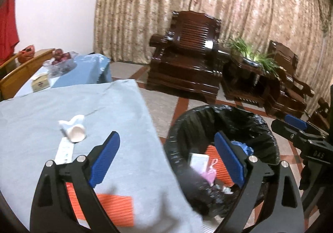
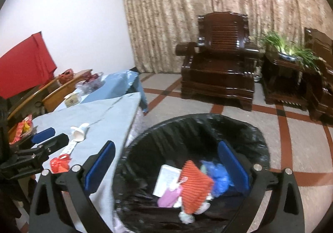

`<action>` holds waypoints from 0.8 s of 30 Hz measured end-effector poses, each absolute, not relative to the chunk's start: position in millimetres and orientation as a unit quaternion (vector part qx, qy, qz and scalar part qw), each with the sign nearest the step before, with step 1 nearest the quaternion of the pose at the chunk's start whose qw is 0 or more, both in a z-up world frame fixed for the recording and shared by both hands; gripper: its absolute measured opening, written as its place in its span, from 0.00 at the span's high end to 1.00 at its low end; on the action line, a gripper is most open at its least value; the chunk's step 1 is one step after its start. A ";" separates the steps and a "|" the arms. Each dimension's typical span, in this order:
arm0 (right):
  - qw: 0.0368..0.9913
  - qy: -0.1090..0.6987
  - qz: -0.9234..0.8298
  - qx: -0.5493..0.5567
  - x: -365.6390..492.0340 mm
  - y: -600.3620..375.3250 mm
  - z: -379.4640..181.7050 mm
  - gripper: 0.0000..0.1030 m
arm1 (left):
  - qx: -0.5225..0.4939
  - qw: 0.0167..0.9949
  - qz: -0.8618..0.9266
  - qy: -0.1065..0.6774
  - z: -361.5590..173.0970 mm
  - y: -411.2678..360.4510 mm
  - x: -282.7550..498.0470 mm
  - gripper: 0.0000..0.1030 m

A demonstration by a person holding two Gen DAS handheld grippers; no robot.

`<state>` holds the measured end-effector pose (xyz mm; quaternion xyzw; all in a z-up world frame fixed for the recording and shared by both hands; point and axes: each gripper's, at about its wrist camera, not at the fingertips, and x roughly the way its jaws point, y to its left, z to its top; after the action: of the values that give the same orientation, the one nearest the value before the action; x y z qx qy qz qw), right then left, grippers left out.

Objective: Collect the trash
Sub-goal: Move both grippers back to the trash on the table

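Right tool spread wide, empty, above the black-lined bin. This view alone shows a red wrapper at 9 o'clock on the worktop.

Left tool also spread, empty, straddling worktop edge and bin; only here an orange packet at 6 o'clock.

One white cup, one paper strip.

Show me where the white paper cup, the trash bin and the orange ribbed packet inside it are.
white paper cup [image 1: 76, 132]: left wrist view, on its side wall near the open mouth.
trash bin [image 2: 145, 135]: right wrist view, on the black liner at its left rim.
orange ribbed packet [image 2: 194, 186]: right wrist view, on its middle.
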<state>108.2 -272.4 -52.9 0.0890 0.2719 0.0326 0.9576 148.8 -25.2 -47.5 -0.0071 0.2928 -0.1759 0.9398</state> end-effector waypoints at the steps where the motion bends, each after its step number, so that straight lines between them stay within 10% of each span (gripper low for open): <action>1: 0.958 0.272 0.040 0.085 109.8 -263.6 -51.9 0.06 | -0.008 0.941 -0.171 0.291 -46.0 -20.6 146.7 0.13; 24: 0.943 0.287 0.165 0.030 134.3 -112.0 -79.3 0.06 | -0.023 0.951 -0.025 0.308 -69.9 125.3 126.4 0.13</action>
<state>134.3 -112.0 -79.3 0.0297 0.2868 0.1649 0.9432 126.4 125.3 -69.9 -0.0234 0.3083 -0.0248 0.9507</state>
